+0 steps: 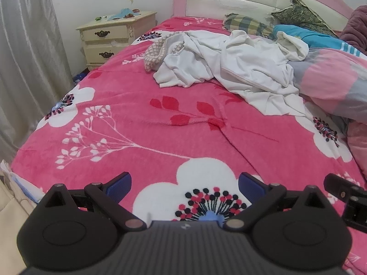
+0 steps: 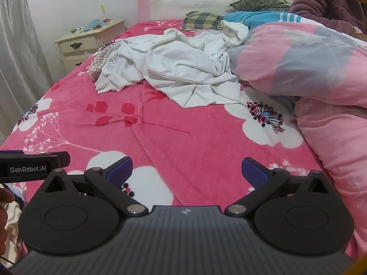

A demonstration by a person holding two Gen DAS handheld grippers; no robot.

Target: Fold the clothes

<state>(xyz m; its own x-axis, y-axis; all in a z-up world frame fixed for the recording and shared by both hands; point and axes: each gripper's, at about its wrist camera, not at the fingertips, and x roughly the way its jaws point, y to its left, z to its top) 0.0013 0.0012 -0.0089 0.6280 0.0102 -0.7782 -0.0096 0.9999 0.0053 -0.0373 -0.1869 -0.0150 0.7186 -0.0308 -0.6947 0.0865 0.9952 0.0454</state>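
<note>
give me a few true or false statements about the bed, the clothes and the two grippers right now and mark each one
1. The left gripper is open and holds nothing. True.
2. The right gripper is clamped on the white garment. False: it is open and apart from the garment, over the pink floral blanket.
3. The white garment lies crumpled, not folded. True.
4. The nightstand has a drawer pulled open. False: both drawers look closed.
5. A checked pillow lies near the headboard. True.

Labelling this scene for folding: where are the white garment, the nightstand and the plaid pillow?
white garment (image 1: 247,68), left wrist view, crumpled middle.
nightstand (image 1: 110,34), left wrist view, top drawer front.
plaid pillow (image 2: 203,20), right wrist view, its centre.
</note>
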